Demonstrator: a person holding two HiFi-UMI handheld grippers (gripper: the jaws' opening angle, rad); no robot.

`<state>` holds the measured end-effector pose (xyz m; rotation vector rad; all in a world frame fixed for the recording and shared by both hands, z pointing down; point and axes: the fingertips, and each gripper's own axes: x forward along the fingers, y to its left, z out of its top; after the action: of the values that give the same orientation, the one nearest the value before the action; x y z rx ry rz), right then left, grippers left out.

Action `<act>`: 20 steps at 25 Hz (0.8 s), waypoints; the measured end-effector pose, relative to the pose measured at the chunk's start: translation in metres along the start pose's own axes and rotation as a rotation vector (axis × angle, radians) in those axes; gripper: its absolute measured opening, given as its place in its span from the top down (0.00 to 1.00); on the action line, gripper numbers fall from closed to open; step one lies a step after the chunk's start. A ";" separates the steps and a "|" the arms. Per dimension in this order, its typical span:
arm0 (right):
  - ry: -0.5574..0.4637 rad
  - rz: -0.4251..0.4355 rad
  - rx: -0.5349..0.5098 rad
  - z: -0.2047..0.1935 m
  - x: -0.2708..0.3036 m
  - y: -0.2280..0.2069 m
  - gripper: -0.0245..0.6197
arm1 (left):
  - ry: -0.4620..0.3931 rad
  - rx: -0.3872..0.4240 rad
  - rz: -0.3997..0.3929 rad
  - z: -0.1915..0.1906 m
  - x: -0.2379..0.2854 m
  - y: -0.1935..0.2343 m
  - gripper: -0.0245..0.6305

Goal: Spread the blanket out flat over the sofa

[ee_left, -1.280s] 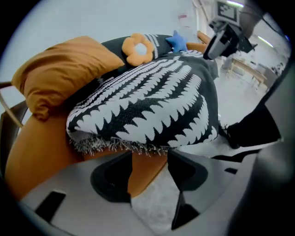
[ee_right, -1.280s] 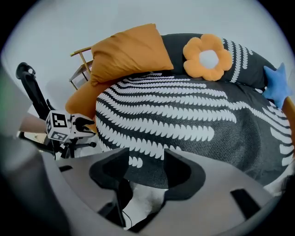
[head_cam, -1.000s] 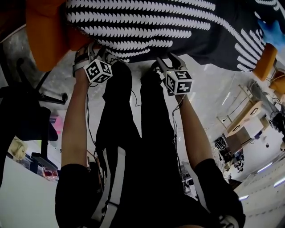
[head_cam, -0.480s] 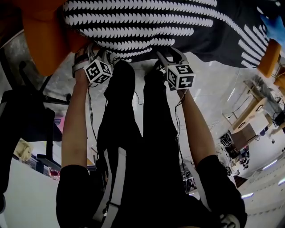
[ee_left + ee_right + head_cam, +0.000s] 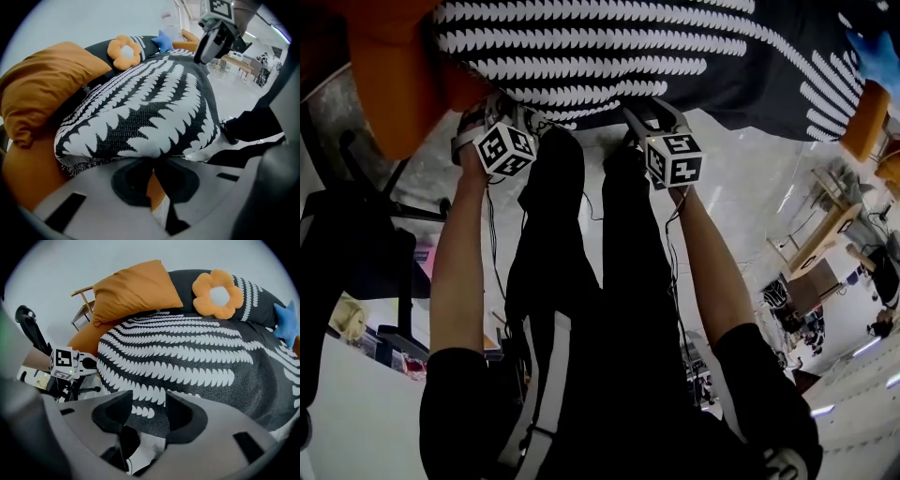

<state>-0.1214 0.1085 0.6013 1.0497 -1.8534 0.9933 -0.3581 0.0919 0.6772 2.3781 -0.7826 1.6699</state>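
1. Left gripper view: the left gripper (image 5: pixel 152 161) has just been closing. Its black pads now meet and pinch the near hem of the black-and-white patterned knit blanket (image 5: pixel 154 108).
2. Straight ahead of those jaws the blanket rises in a rounded mound over the seat of the orange upholstered sofa (image 5: pixel 23 178). The sofa's bare front shows below and to the left of the jaws.
3. Farther out to the left lies a plump orange fabric pillow (image 5: pixel 42 89). Beyond the blanket's far end sit an orange flower-shaped cushion (image 5: pixel 124 51) and a blue star-shaped cushion (image 5: pixel 162 41).
4. Right gripper view: the right gripper (image 5: pixel 147 411) stands with its jaws spread. The blanket's hanging edge lies between them, and neither pad presses on it.
5. Ahead of this gripper the blanket covers the seat up to the flower-shaped cushion, and the pillow lies ahead and to the left.
6. Head view: both grippers point down at the blanket's near edge, side by side, with the person's black-trousered legs (image 5: pixel 553 234) between them.
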 end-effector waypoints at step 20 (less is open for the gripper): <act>0.008 0.044 -0.073 0.015 0.008 0.026 0.62 | 0.135 -0.227 0.085 -0.106 -0.070 -0.007 0.92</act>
<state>-0.1512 0.1017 0.5955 0.9641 -1.8987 0.9471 -0.4613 0.1631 0.6549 2.0854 -1.0019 1.6529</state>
